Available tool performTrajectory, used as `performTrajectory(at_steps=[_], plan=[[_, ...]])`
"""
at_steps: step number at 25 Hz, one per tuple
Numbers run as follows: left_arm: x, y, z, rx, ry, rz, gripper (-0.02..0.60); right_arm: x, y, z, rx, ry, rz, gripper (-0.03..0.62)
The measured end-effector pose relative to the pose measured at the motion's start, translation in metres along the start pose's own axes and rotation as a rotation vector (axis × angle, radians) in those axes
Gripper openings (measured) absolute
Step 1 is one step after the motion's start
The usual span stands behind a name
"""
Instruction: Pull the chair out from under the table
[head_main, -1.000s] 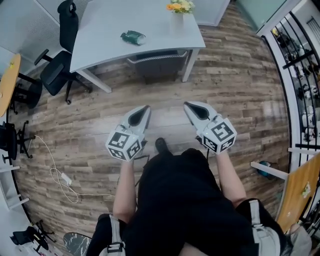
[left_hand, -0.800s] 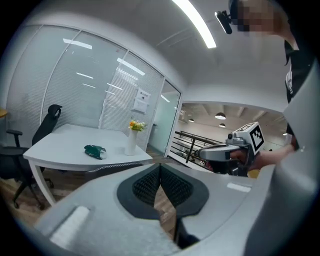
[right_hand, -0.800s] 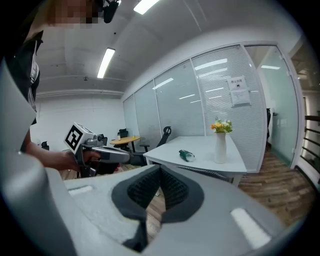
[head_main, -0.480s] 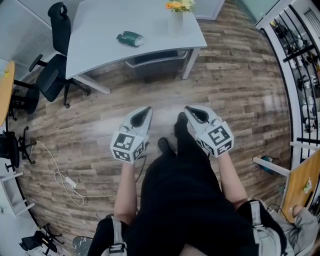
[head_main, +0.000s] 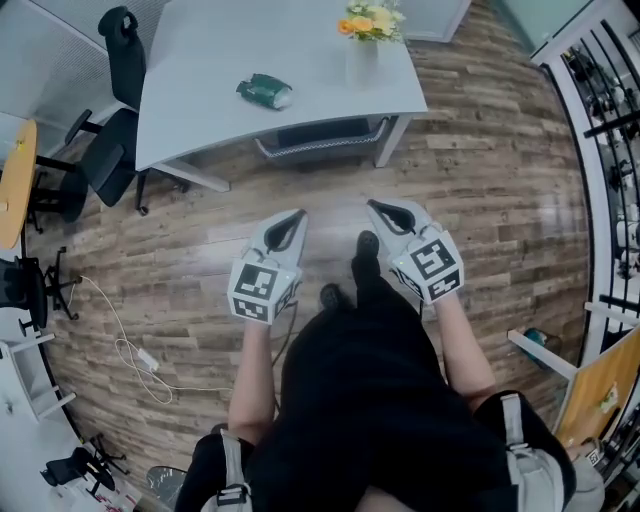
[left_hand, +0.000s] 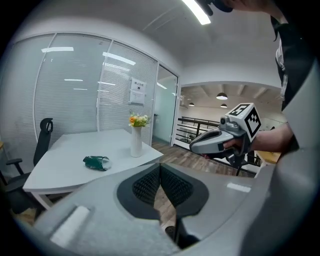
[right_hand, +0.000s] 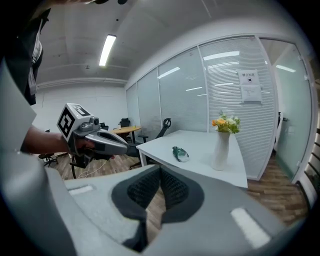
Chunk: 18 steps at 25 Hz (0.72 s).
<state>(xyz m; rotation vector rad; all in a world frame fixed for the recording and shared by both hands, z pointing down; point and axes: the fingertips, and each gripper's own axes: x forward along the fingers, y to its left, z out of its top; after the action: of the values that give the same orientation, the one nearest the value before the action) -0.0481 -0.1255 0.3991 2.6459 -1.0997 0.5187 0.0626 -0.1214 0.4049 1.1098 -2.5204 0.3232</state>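
Observation:
The grey chair (head_main: 322, 140) is tucked under the white table (head_main: 200, 60), with only its back edge showing in the head view. My left gripper (head_main: 295, 216) and right gripper (head_main: 373, 207) are side by side over the wooden floor, a good step short of the chair, both pointing at it. Each is shut and holds nothing. In the left gripper view my own pads (left_hand: 150, 187) meet, and the right gripper (left_hand: 193, 146) hangs beside them. The right gripper view shows shut pads (right_hand: 172, 190) and the left gripper (right_hand: 137, 148). Neither gripper view shows the chair.
A crumpled green packet (head_main: 265, 91) and a white vase of flowers (head_main: 367, 42) sit on the table. A black office chair (head_main: 113, 135) stands at the table's left end. A white cable (head_main: 128, 352) lies on the floor at the left. Black railings (head_main: 612, 130) run along the right.
Both grippers have moved forward toward the table, which now lies nearer. One of the person's feet has stepped forward between the grippers. Both grippers stay shut.

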Motion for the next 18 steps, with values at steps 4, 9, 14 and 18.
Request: performTrajectory(at_steps=[4,9,14,18], plan=[[0.026,0.011,0.017,-0.001,0.0,0.007,0.011,0.019,-0.03,0.01,-0.009,0.0,0.005,0.003],[0.055,0.025,0.034,0.004,0.002,0.044,0.012,0.037,-0.066,0.019,-0.038,0.021,0.017,0.004],[0.085,0.034,0.042,0.009,0.022,0.061,0.015,0.051,-0.088,0.018,-0.087,0.069,0.06,0.071],[0.108,0.032,0.043,0.016,0.031,0.062,0.034,0.057,-0.102,0.008,-0.128,0.113,0.088,0.103]])
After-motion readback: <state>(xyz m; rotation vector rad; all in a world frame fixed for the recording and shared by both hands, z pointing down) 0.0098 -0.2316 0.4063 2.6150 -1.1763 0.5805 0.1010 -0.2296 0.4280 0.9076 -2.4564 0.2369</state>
